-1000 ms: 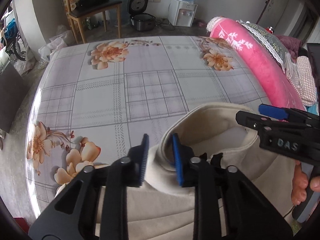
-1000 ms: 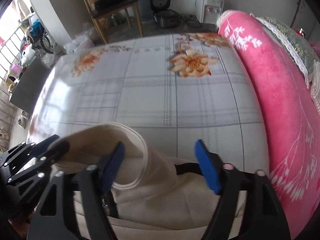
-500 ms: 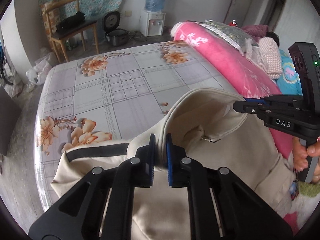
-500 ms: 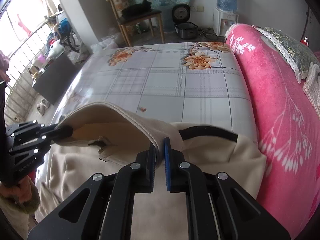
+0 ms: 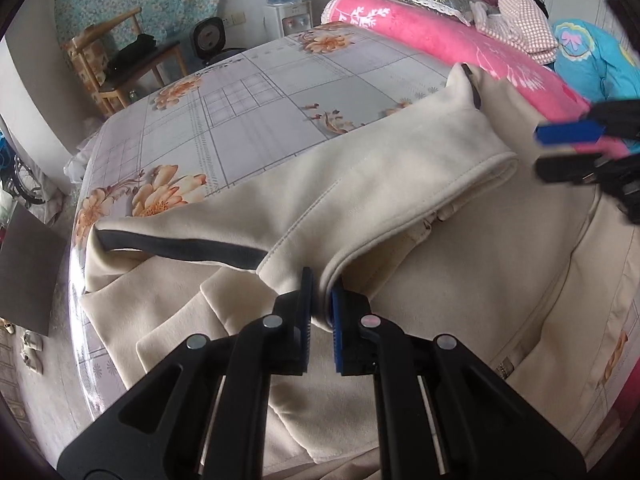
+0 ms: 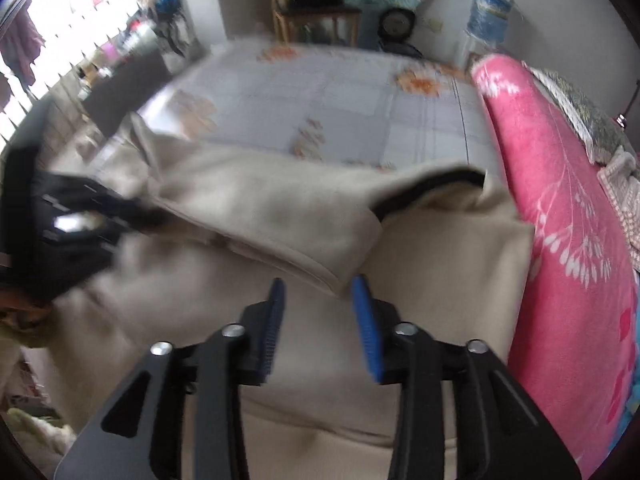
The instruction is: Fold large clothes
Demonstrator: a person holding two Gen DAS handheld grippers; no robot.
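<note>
At the left edge of the bed (image 5: 248, 92), with its grey checked, flower-printed cover, one sleeve (image 5: 172, 248) of the cream jacket (image 5: 460, 272) lies flat, a dark stripe running along it. Just right of that, the left claw (image 5: 320, 312) is clenched on the collar fold (image 5: 400, 184), a thin pinch of cream fabric pressed between its blue pads. The collar runs on rightward to the right claw (image 6: 318, 314), whose jaws are opening: in its own view the collar's end sits between the pads without being pressed, so that side is released. Farther right lies the other dark-striped shoulder, then the rolled pink blanket (image 6: 560, 240) along the bed's far side.

As for progress, the jacket looks only spread out, front up, body toward the person and sleeves out to the sides. No fold is visible yet; sleeves and body all seem left to do.
</note>
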